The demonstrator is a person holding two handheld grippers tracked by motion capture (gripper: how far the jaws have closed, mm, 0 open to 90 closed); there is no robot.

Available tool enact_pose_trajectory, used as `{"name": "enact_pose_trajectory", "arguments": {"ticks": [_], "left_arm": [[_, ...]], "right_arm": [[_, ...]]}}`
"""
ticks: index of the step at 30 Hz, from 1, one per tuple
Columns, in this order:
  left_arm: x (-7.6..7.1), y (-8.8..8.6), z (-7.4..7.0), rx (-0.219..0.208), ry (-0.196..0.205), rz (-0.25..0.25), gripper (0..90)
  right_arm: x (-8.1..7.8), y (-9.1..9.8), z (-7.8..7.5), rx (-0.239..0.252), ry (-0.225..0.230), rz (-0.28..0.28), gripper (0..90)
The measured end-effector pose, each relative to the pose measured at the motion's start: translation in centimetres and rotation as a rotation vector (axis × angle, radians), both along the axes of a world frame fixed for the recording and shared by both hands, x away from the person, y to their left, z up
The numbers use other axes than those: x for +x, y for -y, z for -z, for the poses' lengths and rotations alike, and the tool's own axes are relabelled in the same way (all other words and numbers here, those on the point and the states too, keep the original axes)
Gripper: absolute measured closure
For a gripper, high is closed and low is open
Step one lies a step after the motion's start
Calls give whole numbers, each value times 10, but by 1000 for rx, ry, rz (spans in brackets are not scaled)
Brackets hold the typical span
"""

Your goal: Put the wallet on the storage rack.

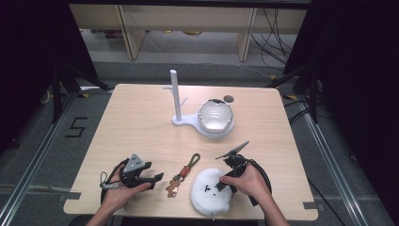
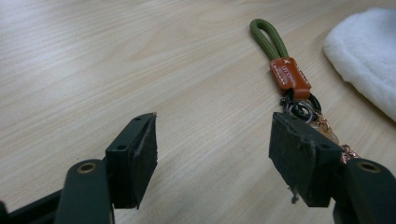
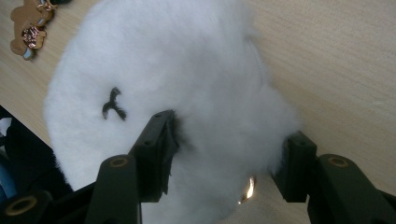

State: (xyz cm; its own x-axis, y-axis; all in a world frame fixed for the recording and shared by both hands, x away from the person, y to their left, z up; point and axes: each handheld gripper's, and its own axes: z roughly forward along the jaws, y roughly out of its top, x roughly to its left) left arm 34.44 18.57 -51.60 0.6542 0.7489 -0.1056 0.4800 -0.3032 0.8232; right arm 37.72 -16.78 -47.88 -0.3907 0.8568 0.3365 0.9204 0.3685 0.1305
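At six o'clock on the table (image 1: 141,113), right by the near edge, lies the plush (image 1: 210,192), a white fluffy pouch with small black marks on top. I have the right gripper (image 1: 221,181) down on it: its jaws are spread wide and straddle the plush's rim, the pile bulging up between them, but the pads are not pressing it flat (no real pinch, as far as I can judge). In the right gripper view a gold glint, probably a clasp, peeks out under the fur near the jaws.

I judge the plush light and very soft; it will squash and sag, so a shallow nip on loose fur could slide off. I would bite deep over the rim, near that clasp, where there should be something firmer to hold.

At eight o'clock the left gripper (image 1: 155,178) lies level just above the wood, jaws spread and nothing between them. Just past its tips, between the two grippers, lies the keychain (image 1: 184,173), a green cord loop with an orange tab and small charms. At twelve o'clock, well apart, stands the rack (image 1: 175,96) with a bowl (image 1: 215,114) on its base.
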Motion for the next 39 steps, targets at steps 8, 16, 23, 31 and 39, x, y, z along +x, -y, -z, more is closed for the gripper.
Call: {"name": "enact_pose_trajectory", "arguments": {"ticks": [8,16,23,31,39], "left_arm": [[0,0,1,8,-9,0,321],[-1,1,2,5,-8,6,322],[-1,0,3,-2,-3,-8,322],[-1,0,3,3,-4,-12,323],[-1,-2,3,4,1,-13,323]], "right_arm": [[2,-4,-2,-45,-8,-27,674],[0,-3,-2,1,18,-41,803],[-6,4,-17,41,46,-23,813],[-13,17,-35,111,213,48,813],[-13,29,-45,117,458,13,812]]}}
